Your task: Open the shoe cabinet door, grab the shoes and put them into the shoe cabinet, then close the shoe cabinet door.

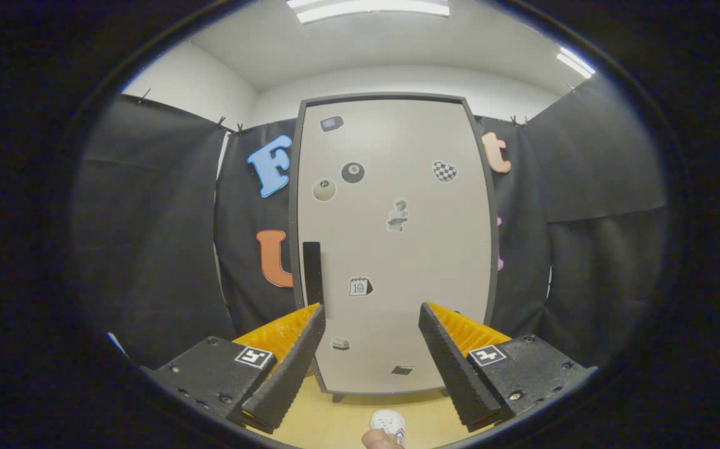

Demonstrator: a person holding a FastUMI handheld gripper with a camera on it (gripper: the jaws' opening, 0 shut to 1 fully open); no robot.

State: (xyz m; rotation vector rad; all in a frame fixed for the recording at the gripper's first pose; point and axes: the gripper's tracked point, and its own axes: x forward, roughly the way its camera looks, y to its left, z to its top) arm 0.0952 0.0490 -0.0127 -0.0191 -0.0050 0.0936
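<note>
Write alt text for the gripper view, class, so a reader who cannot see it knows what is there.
A closed shoe cabinet door, pale and dotted with stickers, stands beyond the open gripper, whose two fingers hold nothing. A dark vertical handle runs along the door's left edge, just above the left finger's tip. A small white shoe lies on the wooden floor between the fingers.

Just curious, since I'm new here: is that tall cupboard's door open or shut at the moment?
Shut. The door lies flat inside its dark frame, no inside showing, black handle untouched. The tool is open, well short of it.

Black cloth walls (148,237), ceiling lights (369,7).
</note>
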